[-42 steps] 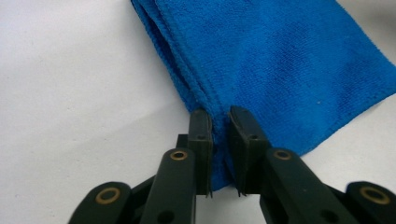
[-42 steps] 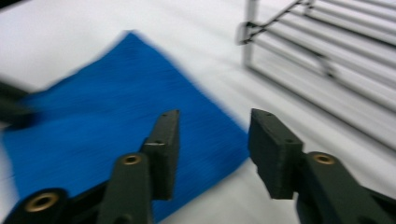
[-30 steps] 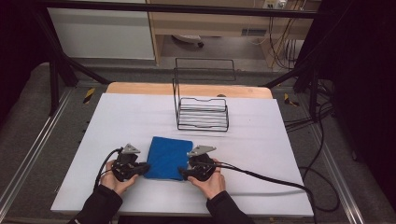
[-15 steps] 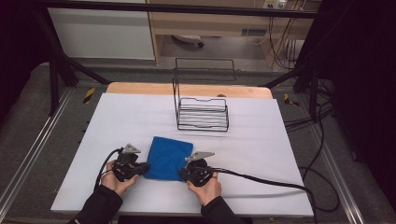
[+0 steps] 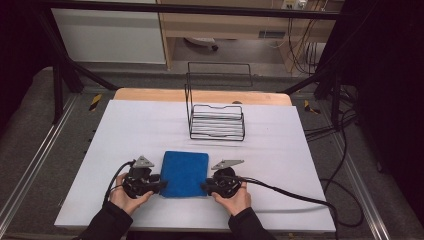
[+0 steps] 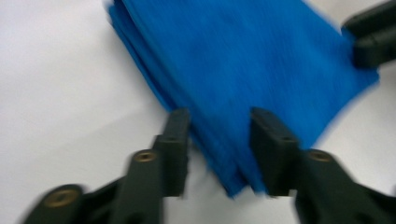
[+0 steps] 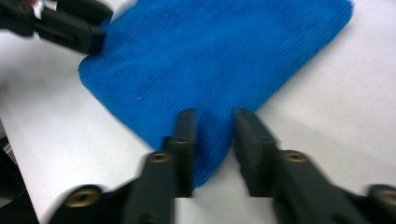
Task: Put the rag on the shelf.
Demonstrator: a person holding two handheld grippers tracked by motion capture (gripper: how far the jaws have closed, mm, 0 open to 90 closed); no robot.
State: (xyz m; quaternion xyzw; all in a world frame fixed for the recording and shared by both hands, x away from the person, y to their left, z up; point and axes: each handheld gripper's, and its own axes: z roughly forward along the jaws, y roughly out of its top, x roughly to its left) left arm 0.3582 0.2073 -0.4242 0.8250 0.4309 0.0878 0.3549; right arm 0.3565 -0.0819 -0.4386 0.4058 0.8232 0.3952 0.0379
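Soft, light folded cloth, limp if lifted; grab near corners. L tongs, R tongs just reopened, astride edges, not clamped.

light: bright tabletop, dark surround | blur: both gripper views smeared

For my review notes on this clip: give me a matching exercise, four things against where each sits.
Things:
1. blue cloth
2. wire rack
3. left gripper
4. right gripper

Places:
A. at the cloth's near right corner, jaws apart
B. far half of the table, behind the cloth
C. flat and folded between the two grippers
D. at the cloth's near left corner, jaws apart

Pairs: 1-C, 2-B, 3-D, 4-A
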